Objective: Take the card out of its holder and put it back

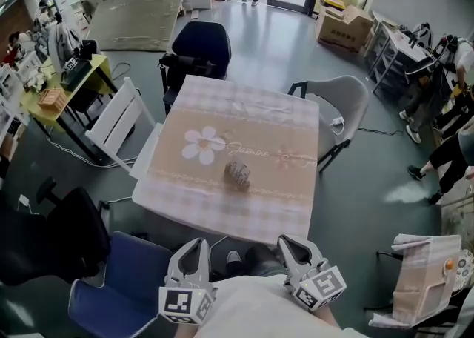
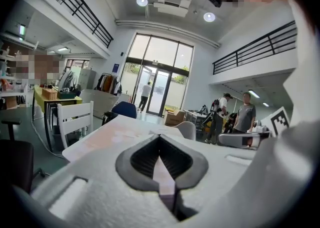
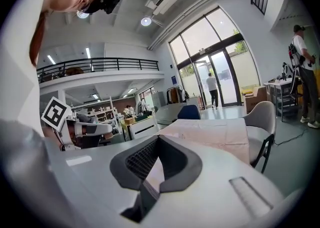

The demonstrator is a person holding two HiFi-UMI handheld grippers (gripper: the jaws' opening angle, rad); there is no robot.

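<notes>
A small grey, patterned holder [image 1: 237, 174] lies near the middle of the table [image 1: 192, 188], which wears a pink checked cloth with a flower print. No card can be made out on it from here. My left gripper [image 1: 198, 242] and right gripper [image 1: 284, 241] hover at the table's near edge, close to my body and well short of the holder. Both are shut with nothing between the jaws. The left gripper view looks past its closed tips [image 2: 160, 137] at the tabletop [image 2: 120, 129]. In the right gripper view the closed tips [image 3: 159, 137] point along the cloth [image 3: 210, 132].
Chairs ring the table: a white one [image 1: 118, 125] at left, a dark blue one [image 1: 201, 44] at the far side, a grey one [image 1: 344, 103] at right and a blue one [image 1: 118, 285] by my left. People [image 1: 444, 144] stand at the right; a cardboard box [image 1: 344, 29] sits beyond.
</notes>
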